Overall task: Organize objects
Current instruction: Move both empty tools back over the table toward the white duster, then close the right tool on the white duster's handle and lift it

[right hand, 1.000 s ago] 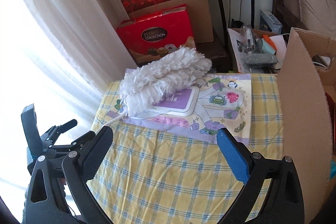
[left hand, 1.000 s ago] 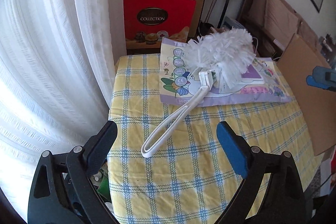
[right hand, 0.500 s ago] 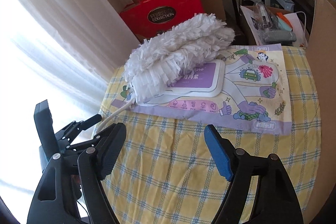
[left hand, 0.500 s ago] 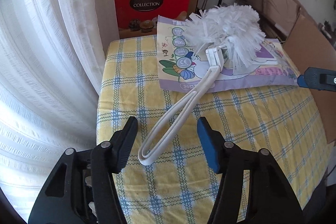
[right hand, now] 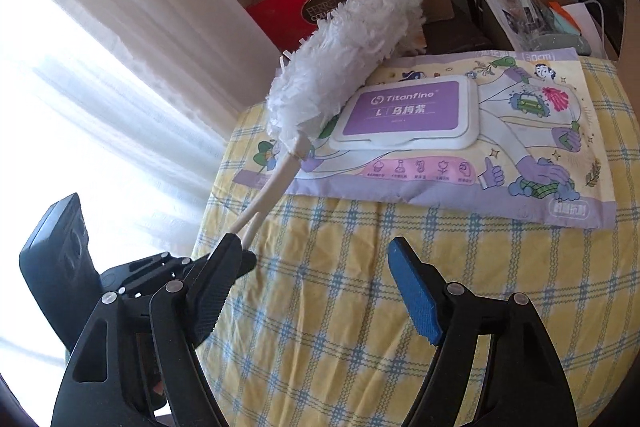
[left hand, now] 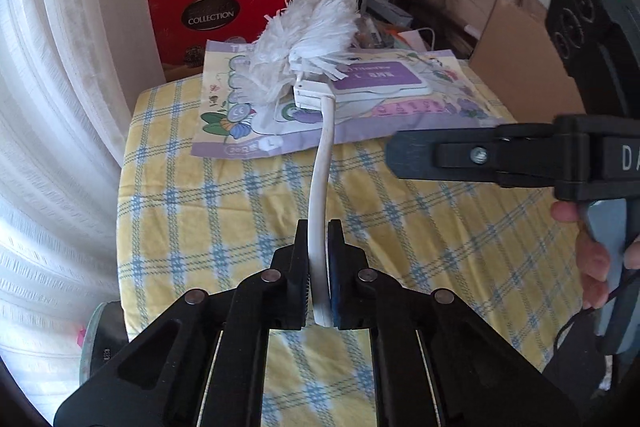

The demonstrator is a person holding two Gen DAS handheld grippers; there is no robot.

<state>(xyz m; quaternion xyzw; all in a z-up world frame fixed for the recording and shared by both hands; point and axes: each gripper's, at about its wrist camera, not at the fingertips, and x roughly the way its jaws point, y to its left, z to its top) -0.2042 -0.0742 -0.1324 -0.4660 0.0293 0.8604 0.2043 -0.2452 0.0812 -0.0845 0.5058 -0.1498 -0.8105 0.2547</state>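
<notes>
A white fluffy duster (left hand: 308,39) with a white loop handle (left hand: 322,187) is lifted above the yellow checked tablecloth (left hand: 240,211). My left gripper (left hand: 318,267) is shut on the handle's near end. In the right wrist view the duster (right hand: 344,67) rises slanting over a purple wipes pack (right hand: 460,147), which lies flat on the cloth. My right gripper (right hand: 316,291) is open and empty, low over the cloth in front of the pack. Its side shows at the right of the left wrist view (left hand: 480,155).
White curtains (left hand: 60,107) hang left of the table. Red gift bags (left hand: 220,15) and cardboard boxes stand behind it. A brown cardboard panel (left hand: 520,67) rises at the table's right edge. A box of clutter (right hand: 532,15) sits at back right.
My left gripper closed on the duster handle and lifted the duster off the wipes pack. My right gripper moved closer to the pack, still open.
</notes>
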